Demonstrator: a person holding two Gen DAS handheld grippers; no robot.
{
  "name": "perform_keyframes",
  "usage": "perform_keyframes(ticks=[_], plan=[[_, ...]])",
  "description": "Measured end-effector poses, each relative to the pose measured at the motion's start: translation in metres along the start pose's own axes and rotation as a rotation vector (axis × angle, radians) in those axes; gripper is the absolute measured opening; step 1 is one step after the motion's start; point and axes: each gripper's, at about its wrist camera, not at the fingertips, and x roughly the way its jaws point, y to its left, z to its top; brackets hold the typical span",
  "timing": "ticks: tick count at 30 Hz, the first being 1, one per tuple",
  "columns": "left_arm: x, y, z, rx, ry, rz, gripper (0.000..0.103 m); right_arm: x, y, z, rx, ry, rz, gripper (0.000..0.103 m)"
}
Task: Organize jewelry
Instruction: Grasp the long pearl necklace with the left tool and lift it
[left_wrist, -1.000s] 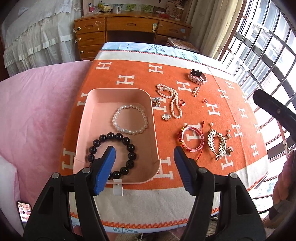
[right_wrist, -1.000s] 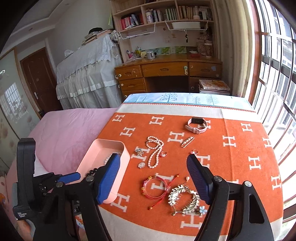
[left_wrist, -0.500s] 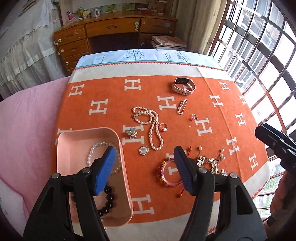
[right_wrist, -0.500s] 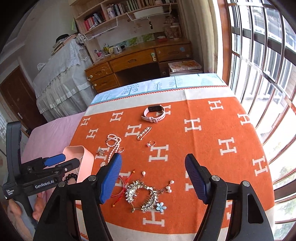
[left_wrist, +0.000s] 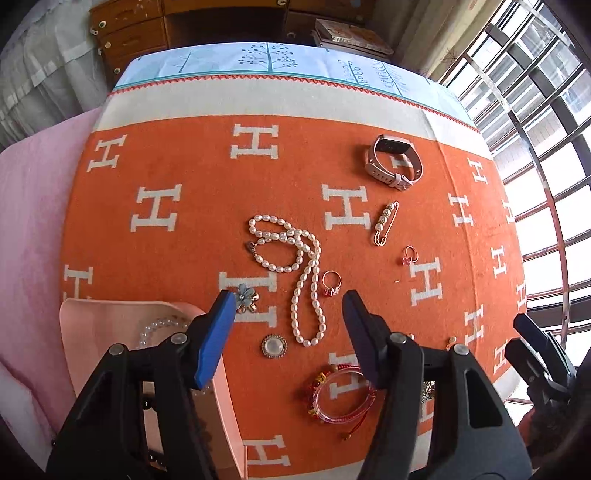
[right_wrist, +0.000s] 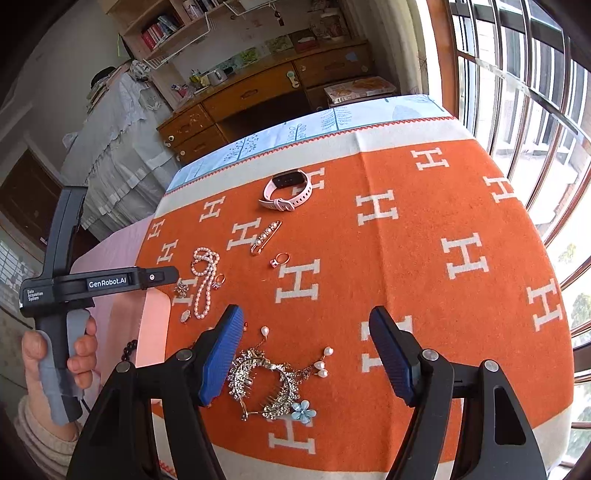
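Observation:
My left gripper (left_wrist: 288, 299) hangs above the orange cloth. Its jaws are closing a little, with nothing pressed between them. Under them lies a pearl necklace (left_wrist: 295, 266), with a blue flower brooch (left_wrist: 246, 297) by the left finger and a red-stone ring (left_wrist: 331, 283) by the right. A round brooch (left_wrist: 274, 346) and a red bracelet (left_wrist: 341, 395) lie nearer. The pink tray (left_wrist: 110, 314) at lower left holds a pearl bracelet (left_wrist: 159, 328) and black beads. My right gripper (right_wrist: 306, 317) is open above a silver hair comb (right_wrist: 266, 384).
A pink watch (left_wrist: 393, 162), a pearl pin (left_wrist: 386, 223) and a pink-stone ring (left_wrist: 409, 256) lie further back on the cloth. The table's right edge runs along a barred window. A pink bed adjoins the left side. A wooden desk (right_wrist: 258, 92) stands behind.
My left gripper has swung right, from above the tray to above the pearl necklace, tilting down. My right gripper has dropped, rolled and shifted right, bringing the hair comb closer.

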Motion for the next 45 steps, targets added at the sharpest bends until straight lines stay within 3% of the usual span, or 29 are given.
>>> perform_keyframes(ticks=[3, 13, 22, 36, 45], plan=[[0.012, -0.006, 0.006, 0.009, 0.029, -0.003, 0.055, 0.011, 0.001, 0.001, -0.008, 0.022, 0.011, 0.072], [0.051, -0.033, 0.009, 0.086, 0.126, 0.015, 0.029, 0.039, 0.007, 0.0, -0.034, 0.08, 0.034, 0.069], [0.043, -0.022, 0.009, 0.075, 0.113, 0.04, 0.029, 0.046, 0.005, 0.001, -0.037, 0.095, 0.04, 0.069], [0.041, 0.007, 0.045, -0.012, 0.074, 0.103, 0.029, 0.052, 0.009, 0.002, -0.052, 0.102, 0.042, 0.069], [0.044, -0.003, 0.045, -0.019, 0.097, 0.029, 0.029, 0.056, 0.01, 0.001, -0.055, 0.113, 0.047, 0.069]])
